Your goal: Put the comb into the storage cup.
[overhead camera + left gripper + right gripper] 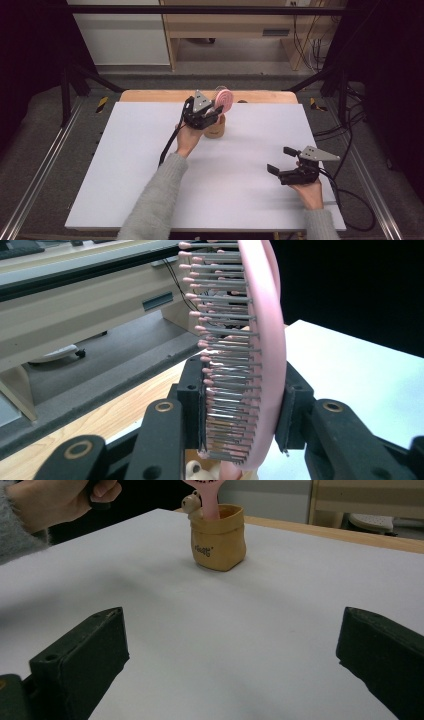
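left gripper (240,415) clamps pink hairbrush (260,340) upright, handle down in holder (218,537).

A white sheet (150,170) covers the wooden table (150,95), leaving a bare strip of wood along the edge beyond the left gripper (212,113). A small tan pot (215,128) stands on the sheet just beneath that gripper's tips, and well ahead of the right gripper (280,159), whose wide-spread jaws sit low over bare sheet.

Grey floor (45,125) — wooden shelving (235,25) behind, dark surroundings.
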Demonstrator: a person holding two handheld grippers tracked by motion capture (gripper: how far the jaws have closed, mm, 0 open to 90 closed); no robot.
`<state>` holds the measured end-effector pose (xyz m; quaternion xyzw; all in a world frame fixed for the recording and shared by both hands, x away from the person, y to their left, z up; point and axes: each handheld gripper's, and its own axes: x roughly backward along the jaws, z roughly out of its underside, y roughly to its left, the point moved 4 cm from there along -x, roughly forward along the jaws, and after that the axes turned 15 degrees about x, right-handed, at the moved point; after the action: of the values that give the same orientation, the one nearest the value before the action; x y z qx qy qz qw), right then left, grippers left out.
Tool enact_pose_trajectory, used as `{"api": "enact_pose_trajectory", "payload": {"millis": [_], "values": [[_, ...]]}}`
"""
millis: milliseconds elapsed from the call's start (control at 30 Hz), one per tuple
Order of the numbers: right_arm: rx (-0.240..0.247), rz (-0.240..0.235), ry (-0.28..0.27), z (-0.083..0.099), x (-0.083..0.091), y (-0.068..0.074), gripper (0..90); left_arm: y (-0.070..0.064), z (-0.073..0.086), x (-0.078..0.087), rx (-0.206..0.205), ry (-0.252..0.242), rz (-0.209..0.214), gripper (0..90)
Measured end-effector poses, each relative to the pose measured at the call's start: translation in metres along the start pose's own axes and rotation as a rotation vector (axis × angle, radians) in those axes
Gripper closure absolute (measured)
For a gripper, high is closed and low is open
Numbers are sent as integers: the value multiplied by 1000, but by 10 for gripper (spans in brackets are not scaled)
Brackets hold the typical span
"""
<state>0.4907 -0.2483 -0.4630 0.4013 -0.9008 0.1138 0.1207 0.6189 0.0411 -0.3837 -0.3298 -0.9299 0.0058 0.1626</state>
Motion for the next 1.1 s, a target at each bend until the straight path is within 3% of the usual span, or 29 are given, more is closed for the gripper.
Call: {"api": "enact_pose_trajectory", "payload": {"millis": [400,667,1100], "values": [[1,-1,-2,0,0,0,6,-1,-4,3,21,-24,-1,596],[2,-1,-3,-1,0,0,6,1,-5,6,57,-43,4,460],[1,0,-2,-1,-1,1,6,6,-4,15,83,-56,-4,245]]}}
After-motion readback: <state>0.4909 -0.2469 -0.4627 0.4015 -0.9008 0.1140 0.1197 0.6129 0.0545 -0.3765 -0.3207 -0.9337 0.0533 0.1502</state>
